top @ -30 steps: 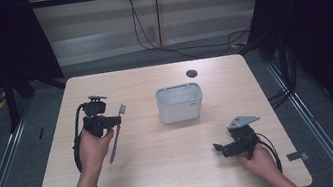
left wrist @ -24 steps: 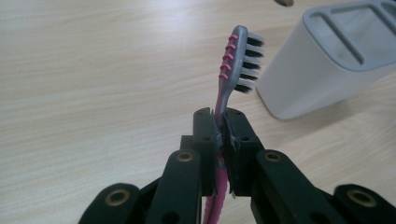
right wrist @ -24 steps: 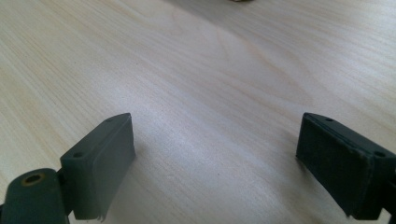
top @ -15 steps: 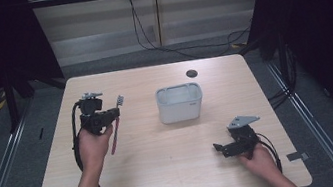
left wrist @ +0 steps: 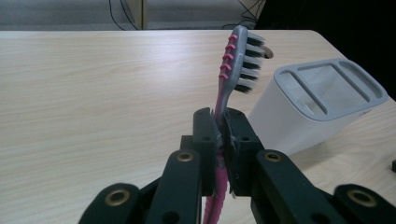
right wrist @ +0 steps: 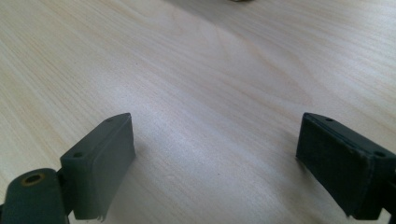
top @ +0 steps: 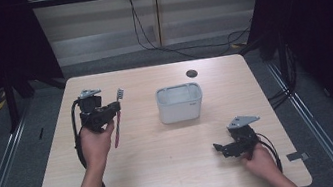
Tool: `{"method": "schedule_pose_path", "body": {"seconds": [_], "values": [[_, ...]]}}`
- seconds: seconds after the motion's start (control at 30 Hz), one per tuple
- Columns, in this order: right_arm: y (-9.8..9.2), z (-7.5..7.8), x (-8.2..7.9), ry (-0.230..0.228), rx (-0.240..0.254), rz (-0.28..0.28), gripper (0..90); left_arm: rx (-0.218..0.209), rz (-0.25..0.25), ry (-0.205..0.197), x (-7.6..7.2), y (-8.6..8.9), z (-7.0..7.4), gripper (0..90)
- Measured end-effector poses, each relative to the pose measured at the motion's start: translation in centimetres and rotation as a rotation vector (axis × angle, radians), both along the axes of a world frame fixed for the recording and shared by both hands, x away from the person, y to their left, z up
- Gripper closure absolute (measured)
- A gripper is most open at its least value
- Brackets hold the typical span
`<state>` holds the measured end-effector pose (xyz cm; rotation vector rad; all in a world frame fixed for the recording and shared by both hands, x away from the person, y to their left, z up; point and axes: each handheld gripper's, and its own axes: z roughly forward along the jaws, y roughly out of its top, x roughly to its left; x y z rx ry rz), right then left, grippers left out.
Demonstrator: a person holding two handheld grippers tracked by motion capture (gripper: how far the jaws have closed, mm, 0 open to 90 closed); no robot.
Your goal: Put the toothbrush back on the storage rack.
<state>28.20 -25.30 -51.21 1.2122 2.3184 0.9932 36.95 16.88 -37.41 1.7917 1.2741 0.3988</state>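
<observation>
My left gripper [top: 115, 109] [left wrist: 219, 122] is shut on a pink and grey toothbrush [top: 117, 115] [left wrist: 236, 60], held above the table's left half. The jaws clamp the handle below the head, the bristled head stands up and the pink handle hangs down. A white slotted holder [top: 180, 102] [left wrist: 322, 102] stands at the table's middle, to the right of the brush and apart from it. My right gripper [top: 219, 147] [right wrist: 215, 158] rests low over the front right of the table, open, with only bare wood between its jaws.
The wooden table [top: 165, 164] has a small dark round spot [top: 191, 73] near its far edge behind the holder. Cables trail from both grippers. Metal rails run along the floor on either side, and a dark curtain hangs at left and right.
The left hand has tilted the toothbrush more upright and shifted it slightly away from me, head now pointing up. The right gripper has stayed where it was.
</observation>
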Motion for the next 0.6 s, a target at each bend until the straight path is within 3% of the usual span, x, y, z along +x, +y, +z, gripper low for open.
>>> {"method": "schedule_pose_path", "body": {"seconds": [0.6], "values": [[0.0,0.0,-0.1,0.004,-0.001,-0.008,10.7,-0.037,-0.015,-0.076,0.2,-1.3,0.6,84.5]]}}
